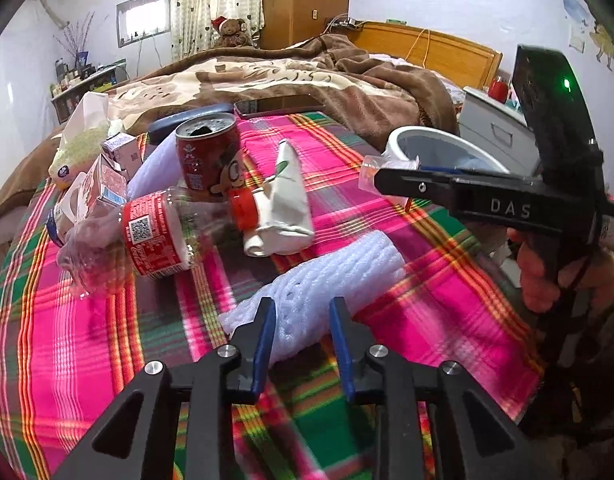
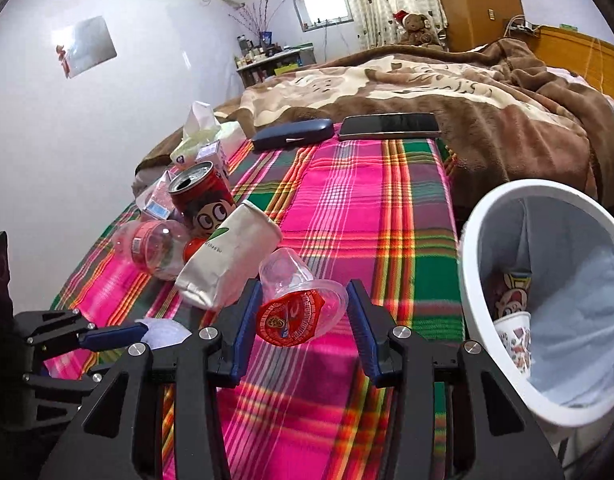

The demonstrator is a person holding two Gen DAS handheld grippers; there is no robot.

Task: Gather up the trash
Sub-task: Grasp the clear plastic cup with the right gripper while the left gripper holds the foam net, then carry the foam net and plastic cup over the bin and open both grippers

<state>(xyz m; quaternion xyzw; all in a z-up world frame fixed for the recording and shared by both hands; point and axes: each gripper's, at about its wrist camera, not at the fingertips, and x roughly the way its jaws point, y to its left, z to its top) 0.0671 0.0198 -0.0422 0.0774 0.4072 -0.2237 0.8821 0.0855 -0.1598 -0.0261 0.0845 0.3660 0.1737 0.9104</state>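
the left gripper [image 1: 303,322] is clamped on the near end of a white foam net sleeve [image 1: 327,280], its blue pads [image 1: 263,344] pinching the mesh narrow, the rest of the sleeve lying across the plaid blanket [image 1: 407,272]. beside it, on the bin side, the right gripper [image 2: 303,312] holds a clear plastic jelly cup [image 2: 297,300] with a red foil lid, its jaws about half way in and pressed against the cup's rim, the cup lifted just off the blanket and tipped with the lid facing the camera. the person's hand [image 1: 547,272] wraps the handle of that gripper. the white trash bin [image 2: 483,248] stands just off the blanket's edge to the right of the cup, lined with a pale bag, and a printed paper cup [image 2: 515,332] lies inside it. left of the bin and farther in, a crushed white paper cup [image 2: 231,256] lies on its side, touching a clear plastic bottle [image 2: 155,248] with a red label and red cap, also on its side. just behind them a red drink can [image 2: 199,196] stands upright, opened. behind the can sit small drink cartons [image 2: 215,154] and a tissue pack [image 2: 205,128]. farthest from the bin, at the blanket's far edge, lie a dark blue glasses case [image 2: 293,134] and a phone [image 2: 389,125] side by side, against the brown bedding [image 2: 467,92].
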